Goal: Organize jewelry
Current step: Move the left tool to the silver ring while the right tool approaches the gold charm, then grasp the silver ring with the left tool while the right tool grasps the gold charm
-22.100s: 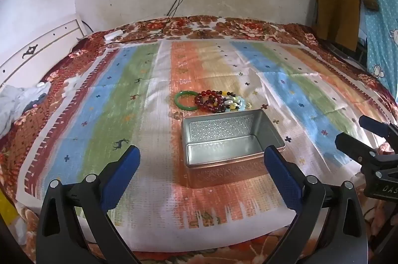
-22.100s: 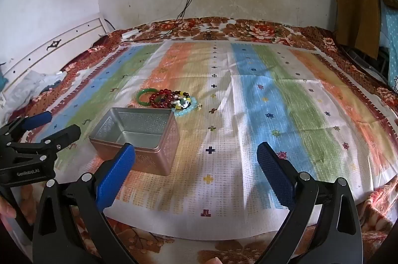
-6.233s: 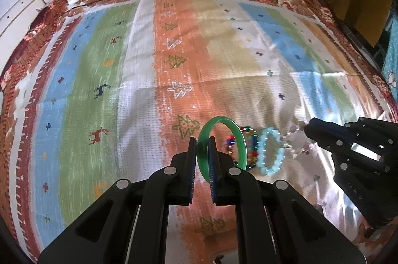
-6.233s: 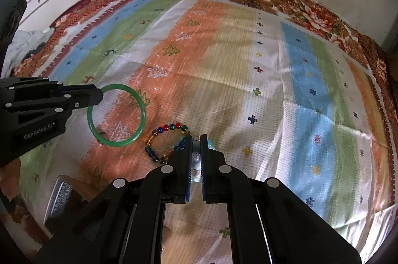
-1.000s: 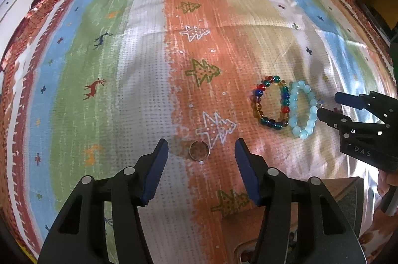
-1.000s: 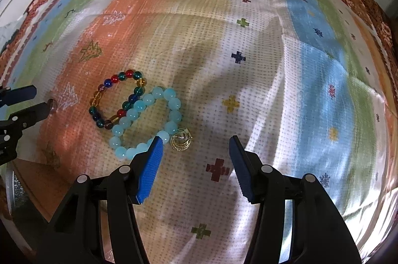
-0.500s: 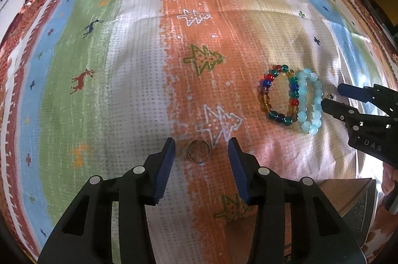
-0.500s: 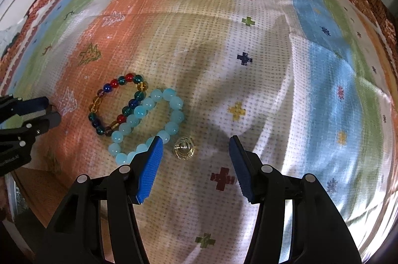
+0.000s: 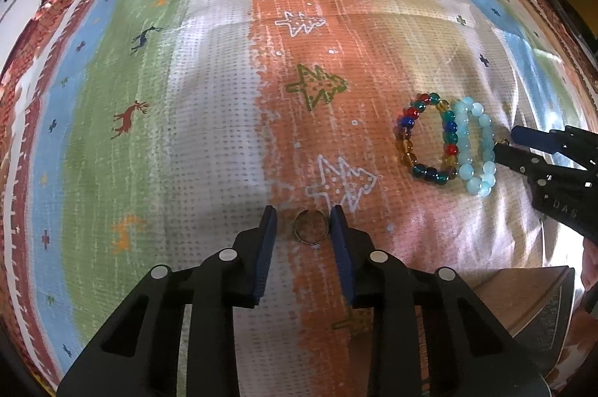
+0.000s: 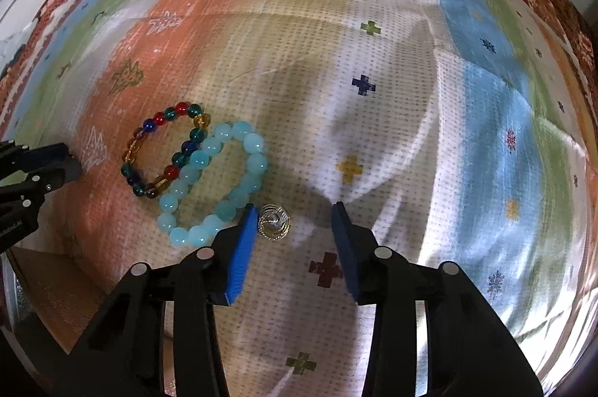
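Observation:
A thin metal ring (image 9: 309, 227) lies flat on the striped cloth, between the fingers of my left gripper (image 9: 302, 221), which is open around it. A gold wire ornament (image 10: 274, 221) lies beside the left finger of my right gripper (image 10: 295, 215), which is open. A multicoloured bead bracelet (image 10: 164, 150) and a light blue bead bracelet (image 10: 215, 184) lie side by side on the cloth; both also show in the left wrist view, the multicoloured bracelet (image 9: 426, 141) and the blue one (image 9: 476, 146).
The metal box (image 9: 538, 314) sits at the lower right of the left wrist view, and its edge (image 10: 15, 288) shows at the lower left of the right wrist view. The striped cloth (image 9: 187, 98) covers a bed with a floral sheet border.
My left gripper has narrowed around the ring. My right gripper has come closer to the gold ornament, which now lies by its left finger.

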Demonstrator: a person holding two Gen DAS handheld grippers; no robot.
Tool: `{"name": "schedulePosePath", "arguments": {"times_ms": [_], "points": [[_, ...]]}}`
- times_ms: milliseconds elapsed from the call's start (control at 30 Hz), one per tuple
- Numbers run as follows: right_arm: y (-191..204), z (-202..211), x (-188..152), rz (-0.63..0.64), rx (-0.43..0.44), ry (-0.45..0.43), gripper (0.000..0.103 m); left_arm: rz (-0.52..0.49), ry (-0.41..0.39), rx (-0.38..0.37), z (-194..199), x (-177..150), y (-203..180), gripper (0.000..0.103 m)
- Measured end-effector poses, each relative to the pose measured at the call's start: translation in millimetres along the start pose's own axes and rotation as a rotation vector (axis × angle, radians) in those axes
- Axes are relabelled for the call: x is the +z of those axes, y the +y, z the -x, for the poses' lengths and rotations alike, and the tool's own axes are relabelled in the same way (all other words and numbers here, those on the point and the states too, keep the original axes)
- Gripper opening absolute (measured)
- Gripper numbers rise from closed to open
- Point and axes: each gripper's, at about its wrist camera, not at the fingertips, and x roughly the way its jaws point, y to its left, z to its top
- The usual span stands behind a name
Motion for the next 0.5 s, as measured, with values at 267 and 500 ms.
{"name": "schedulePosePath", "arguments": {"times_ms": [267,500], "points": [[-1.2,1.4,0.8,0.002,-0.002,-0.003,0.021,-0.004,0.004,-0.024,1.2,-0.1,-0.2,0.019],[-0.6,3.6,0.5,0.004,0.007,-0.003,0.017,0.015,-0.008,-0.048,6.9,1.6,3.2,0.019]]}}
